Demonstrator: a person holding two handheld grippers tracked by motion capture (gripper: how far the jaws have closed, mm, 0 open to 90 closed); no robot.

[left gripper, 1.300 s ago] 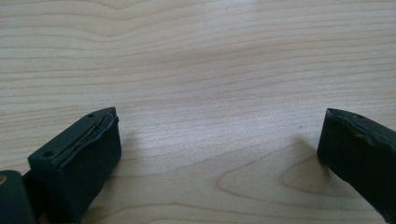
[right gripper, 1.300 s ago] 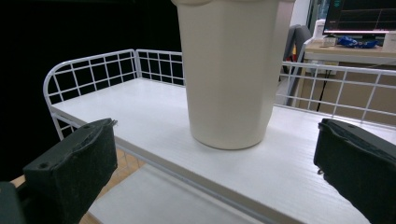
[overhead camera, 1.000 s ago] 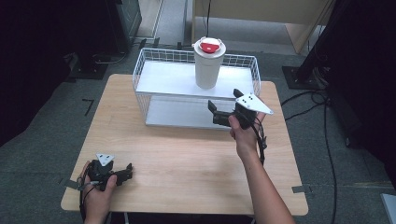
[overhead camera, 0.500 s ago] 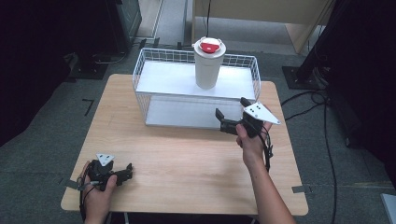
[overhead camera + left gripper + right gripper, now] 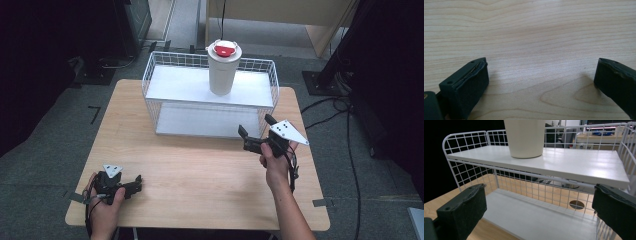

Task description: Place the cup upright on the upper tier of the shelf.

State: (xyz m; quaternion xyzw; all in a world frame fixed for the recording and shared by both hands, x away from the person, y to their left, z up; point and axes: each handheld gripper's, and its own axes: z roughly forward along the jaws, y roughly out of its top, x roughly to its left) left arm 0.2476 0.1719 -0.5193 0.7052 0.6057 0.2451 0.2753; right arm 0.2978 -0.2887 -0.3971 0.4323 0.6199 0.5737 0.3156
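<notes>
step: cup (image 5: 222, 70) standing on rack (image 5: 210, 102) top shelf, likely placed | right gripper (image 5: 256, 134) fingers open, empty, near rack front | left gripper (image 5: 131, 184) fingers open, resting on bench (image 5: 200, 170) | next: probably settle right gripper on bench

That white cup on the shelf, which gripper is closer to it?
Right. The right gripper is open at the rack's front, below the cup; the left gripper rests at the table's near corner.

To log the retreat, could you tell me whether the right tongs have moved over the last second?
Yes. The right tongs have drawn back from the wire rack towards the person and the table's right edge.
</notes>
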